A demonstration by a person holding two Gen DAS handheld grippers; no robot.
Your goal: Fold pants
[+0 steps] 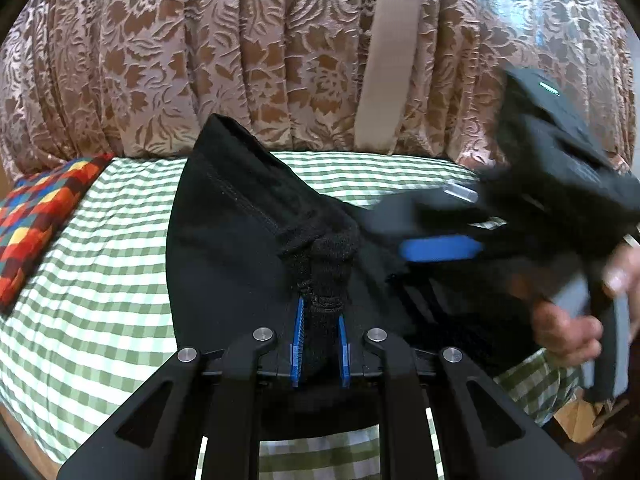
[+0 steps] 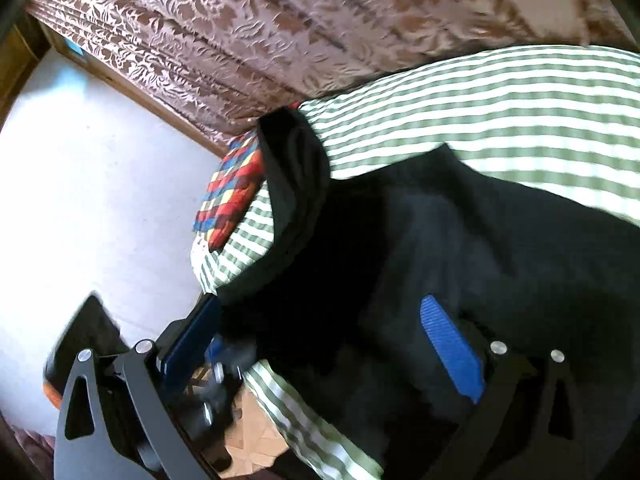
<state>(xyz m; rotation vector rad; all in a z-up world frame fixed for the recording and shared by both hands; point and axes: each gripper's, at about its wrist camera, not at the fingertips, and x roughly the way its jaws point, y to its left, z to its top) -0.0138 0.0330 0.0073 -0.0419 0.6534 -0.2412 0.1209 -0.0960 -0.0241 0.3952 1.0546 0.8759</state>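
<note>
Pants [image 1: 240,240] lie black across the checked bed [image 1: 100,280], my left tongs [image 1: 321,336] clenched on a bunched edge as anchor, right tongs [image 2: 320,344] released wide above the cloth.

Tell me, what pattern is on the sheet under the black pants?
Green and white checks on the sheet, clearest in the left wrist view.

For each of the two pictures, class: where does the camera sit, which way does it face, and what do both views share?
Left wrist: sits on the left gripper, looks across the checked bed toward the curtain; its jaws pinch the black pants; a hand and the right gripper show.
Right wrist: sits on the right gripper, jaws wide apart, tilted view down over the pants.
Shared: pants, bed, curtain, patchwork cushion.
</note>
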